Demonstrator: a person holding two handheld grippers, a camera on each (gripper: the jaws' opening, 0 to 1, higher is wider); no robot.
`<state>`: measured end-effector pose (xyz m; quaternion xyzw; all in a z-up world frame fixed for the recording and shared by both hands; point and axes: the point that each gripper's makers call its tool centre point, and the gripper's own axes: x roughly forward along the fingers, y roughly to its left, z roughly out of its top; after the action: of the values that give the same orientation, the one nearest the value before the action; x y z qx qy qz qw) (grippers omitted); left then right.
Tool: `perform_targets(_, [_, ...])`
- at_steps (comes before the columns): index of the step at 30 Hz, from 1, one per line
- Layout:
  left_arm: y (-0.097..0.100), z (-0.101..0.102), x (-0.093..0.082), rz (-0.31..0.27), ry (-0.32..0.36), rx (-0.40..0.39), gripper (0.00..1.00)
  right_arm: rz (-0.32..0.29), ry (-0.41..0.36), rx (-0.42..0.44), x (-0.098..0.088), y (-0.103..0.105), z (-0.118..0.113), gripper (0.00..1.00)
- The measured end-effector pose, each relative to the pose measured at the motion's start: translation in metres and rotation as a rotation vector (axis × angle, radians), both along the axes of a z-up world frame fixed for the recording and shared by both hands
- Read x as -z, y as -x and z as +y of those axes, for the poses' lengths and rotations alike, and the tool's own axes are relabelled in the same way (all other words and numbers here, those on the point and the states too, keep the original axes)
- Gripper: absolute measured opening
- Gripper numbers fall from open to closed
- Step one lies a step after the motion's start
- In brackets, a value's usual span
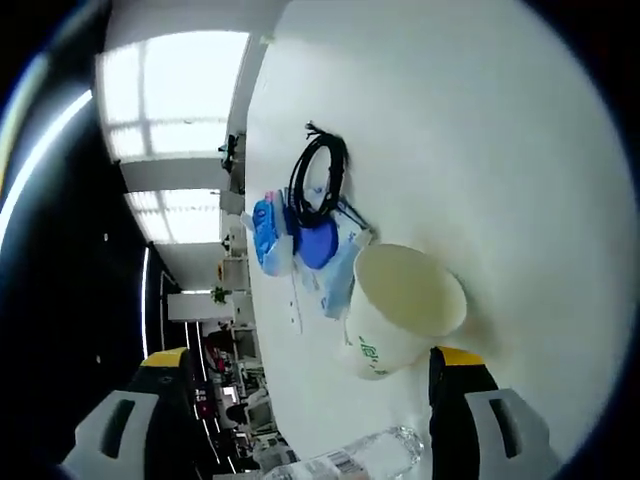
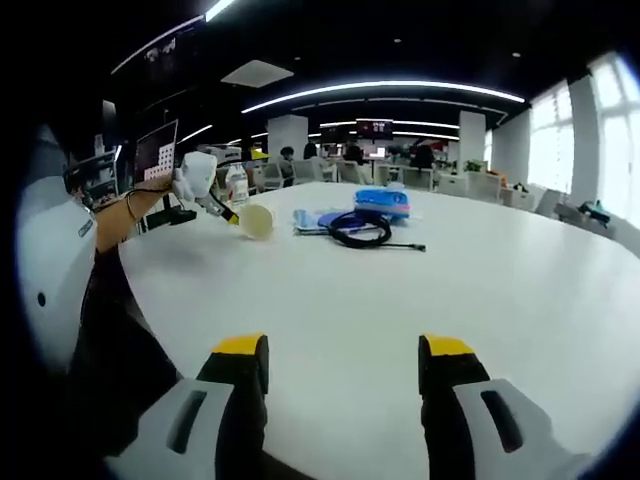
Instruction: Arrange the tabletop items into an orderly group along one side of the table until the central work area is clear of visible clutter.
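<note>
One white table (image 2: 400, 300) carries everything, its near and middle stretch bare in the right gripper view, the things gathered toward its far side. One paper cup (image 1: 400, 305) lies tipped on its side there, mouth showing, with the yellow tip of the left gripper's right jaw just beside it. One clear plastic bottle (image 1: 365, 458) lies low in the left gripper view between that gripper's jaws. One coil of black cable (image 1: 318, 180) rests flat, touching a small heap of blue packets (image 1: 300, 240); how many packets I cannot tell. The left gripper (image 1: 300, 375) is released, jaws wide apart, holding nothing. The right gripper (image 2: 340, 350) hovers over bare tabletop, jaws likewise spread and empty. In the right gripper view, the left gripper sits far off beside the cup.
</note>
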<state>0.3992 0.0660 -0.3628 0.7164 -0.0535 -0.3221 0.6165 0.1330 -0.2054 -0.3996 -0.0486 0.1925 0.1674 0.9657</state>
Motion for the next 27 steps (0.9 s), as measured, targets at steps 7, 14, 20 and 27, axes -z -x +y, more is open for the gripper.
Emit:
perform_targets(7, [0.002, -0.006, 0.005, 0.009, -0.014, 0.022, 0.90, 0.008, -0.013, 0.009, 0.003, 0.001, -0.003, 0.57])
perform_targets(14, [0.005, -0.012, 0.014, 0.023, -0.046, 0.040, 0.88, 0.009, -0.018, 0.012, 0.003, 0.001, -0.005, 0.57])
perform_targets(20, [0.010, -0.020, 0.015, 0.033, -0.049, 0.079, 0.87, 0.021, -0.023, 0.014, 0.008, -0.002, -0.006, 0.57])
perform_targets(27, [0.011, -0.025, 0.019, 0.067, -0.046, 0.088, 0.78, 0.025, -0.028, 0.017, 0.009, -0.003, -0.006, 0.56])
